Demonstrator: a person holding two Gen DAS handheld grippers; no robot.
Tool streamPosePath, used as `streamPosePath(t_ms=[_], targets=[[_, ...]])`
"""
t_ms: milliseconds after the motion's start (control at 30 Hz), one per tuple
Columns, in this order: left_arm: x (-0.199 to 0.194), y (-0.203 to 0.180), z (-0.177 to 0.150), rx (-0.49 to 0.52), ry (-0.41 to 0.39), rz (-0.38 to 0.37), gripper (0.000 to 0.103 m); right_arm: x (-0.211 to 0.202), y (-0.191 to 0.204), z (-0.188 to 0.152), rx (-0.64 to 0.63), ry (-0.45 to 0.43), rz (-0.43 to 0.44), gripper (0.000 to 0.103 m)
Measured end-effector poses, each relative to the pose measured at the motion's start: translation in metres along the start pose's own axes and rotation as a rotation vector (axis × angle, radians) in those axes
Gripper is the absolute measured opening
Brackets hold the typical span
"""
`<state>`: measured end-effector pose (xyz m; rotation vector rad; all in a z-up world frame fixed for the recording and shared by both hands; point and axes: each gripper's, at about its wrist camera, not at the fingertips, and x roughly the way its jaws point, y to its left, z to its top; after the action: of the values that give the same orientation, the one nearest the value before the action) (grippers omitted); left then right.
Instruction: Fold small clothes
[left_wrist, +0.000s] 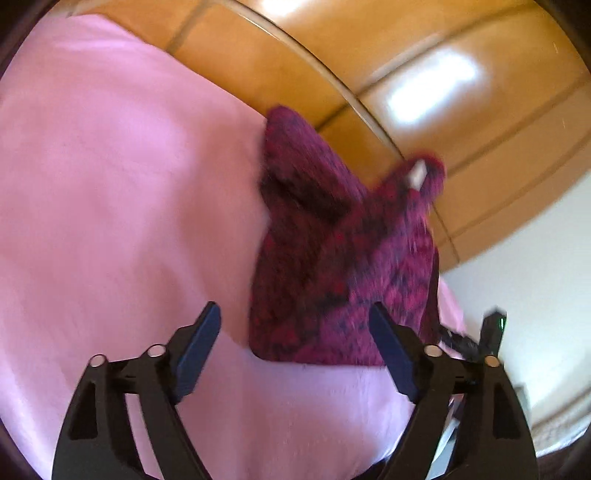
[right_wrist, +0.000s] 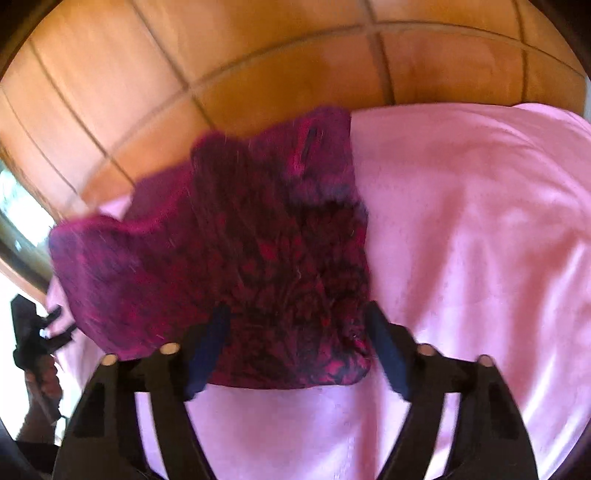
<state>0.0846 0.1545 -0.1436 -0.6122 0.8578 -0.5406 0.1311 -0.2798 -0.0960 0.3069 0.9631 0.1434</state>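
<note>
Fold looks partly done: magenta knit garment (left_wrist: 343, 266) lies doubled on the pink sheet (left_wrist: 110, 184) near its floor-side edge, flaps unsquared; left tongs (left_wrist: 295, 347) and right tongs (right_wrist: 295, 343) both wide, holding nothing, at its near hem.

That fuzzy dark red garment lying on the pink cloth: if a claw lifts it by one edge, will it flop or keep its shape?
The fuzzy red garment would probably flop: it already lies in soft folds with one corner curling up. Its knitted look suggests it is light. The pink cloth beneath looks smooth, so a push may slide or bunch it.
</note>
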Motion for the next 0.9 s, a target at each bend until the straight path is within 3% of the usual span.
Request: streamPosePath(t_ms=[100,133,167,200,233,400,700,900], targets=[[0.025,-0.014,0.000,0.048,0.041,0.025,0.080,0.017,0.009,0.000,-0.046,0.007,-0.060,0.055],[0.032,-0.016,0.001,0.054,0.053,0.022,0.065,0.017,0.013,0.001,-0.060,0.004,-0.082,0.051],[0.039,-0.020,0.002,0.072,0.063,0.041,0.057,0.017,0.016,0.001,-0.066,0.004,-0.094,0.039],[0.037,-0.023,-0.001,0.092,0.064,0.065,0.037,0.015,0.017,0.002,-0.071,0.002,-0.109,0.024],[0.040,-0.025,0.001,0.098,0.071,0.072,0.020,0.011,0.019,0.001,-0.078,0.005,-0.110,0.019],[0.027,-0.026,-0.006,0.093,0.065,0.072,0.013,-0.009,0.026,-0.013,-0.085,0.010,-0.102,0.012],[-0.019,-0.034,-0.040,0.059,0.069,-0.012,0.011,-0.062,0.014,-0.056,0.051,0.006,0.036,0.011],[-0.030,-0.036,-0.059,0.048,0.120,0.005,0.011,-0.085,0.011,-0.093,0.056,0.080,0.056,0.011]])
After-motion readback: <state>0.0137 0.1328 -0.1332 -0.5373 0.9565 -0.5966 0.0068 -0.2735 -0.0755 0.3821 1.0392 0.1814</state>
